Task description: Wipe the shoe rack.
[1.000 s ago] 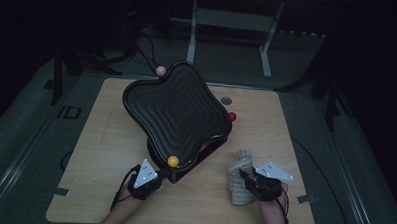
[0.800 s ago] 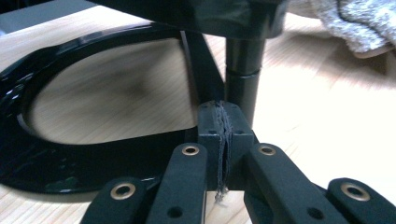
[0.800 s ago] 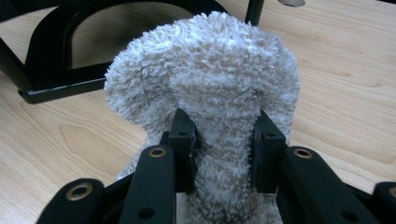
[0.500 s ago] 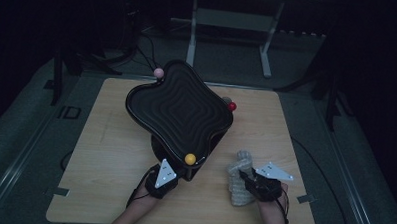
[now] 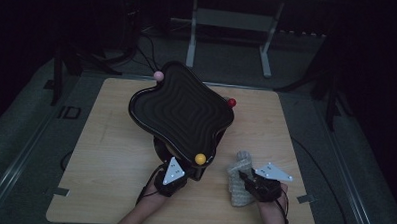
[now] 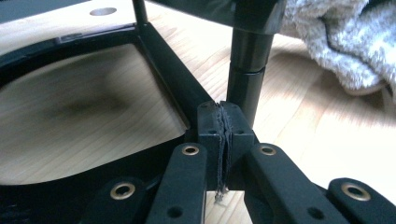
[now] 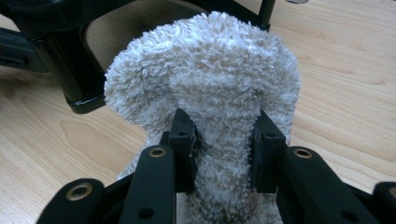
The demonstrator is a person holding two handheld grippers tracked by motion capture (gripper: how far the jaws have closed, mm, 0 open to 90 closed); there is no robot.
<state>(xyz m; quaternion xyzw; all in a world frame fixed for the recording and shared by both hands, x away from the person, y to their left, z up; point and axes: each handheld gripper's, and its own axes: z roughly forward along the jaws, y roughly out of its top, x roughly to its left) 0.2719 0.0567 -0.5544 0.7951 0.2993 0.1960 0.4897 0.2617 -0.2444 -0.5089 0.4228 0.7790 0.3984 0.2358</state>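
Note:
A black wavy tray (image 5: 179,111) sits tilted on a black stand, with a pink ball (image 5: 158,76), a red ball (image 5: 231,102) and a yellow ball (image 5: 200,158) at its corners. My left gripper (image 5: 183,174) is at the stand's foot under the yellow ball. In the left gripper view its jaws (image 6: 225,122) are shut pad to pad, right against the base frame (image 6: 163,56) and post (image 6: 247,70). To the right, my right gripper (image 5: 246,179) is shut on a fluffy white cloth (image 5: 238,183). The pads squeeze the cloth (image 7: 210,70) at its middle.
The wooden table (image 5: 100,153) has bare room on its left and far right sides. A small round hole (image 6: 103,10) lies in the tabletop beyond the stand. The floor around is dark, with a desk frame (image 5: 229,23) behind the table.
My left gripper has slid to the right along the table's near side. The tray and stand have swung round with it, carrying the yellow ball rightward. The right gripper and cloth have stayed put.

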